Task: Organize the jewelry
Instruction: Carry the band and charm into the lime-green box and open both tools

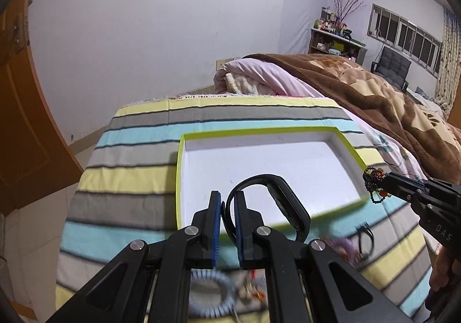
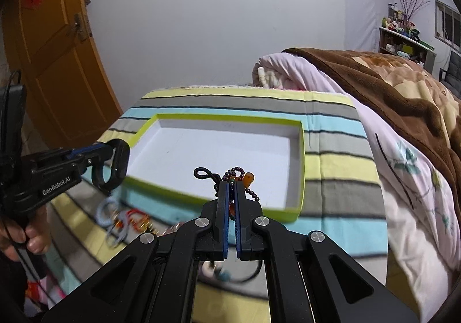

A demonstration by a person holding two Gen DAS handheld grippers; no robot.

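Black rubber, a looped wristband with a dark oblong face (image 1: 276, 202), sits pinched between the blue-padded fingers of the left gripper (image 1: 227, 205), raised above the near edge of the shallow rectangular box lid with lime-green rim and white floor (image 1: 180, 167). The right gripper (image 2: 231, 187) has its fingers clenched on a dark-beaded bracelet with orange stones and a black cord loop (image 2: 236, 176), held above the lid's near right part; in the left wrist view the same bracelet (image 1: 374, 183) hangs just beyond the lid's right corner. The lid lies flat on a striped cloth in yellow, grey and pale blue (image 1: 129, 156) spread over the bed, and its white floor carries nothing visible. Near the cloth's front edge lie remaining pieces, blurred: a pale blue beaded bracelet (image 2: 108, 212), red and gold beaded items (image 2: 138, 219), and a black cord piece (image 1: 364, 236). A brown patterned blanket (image 1: 360, 87) covers the bed to the right.
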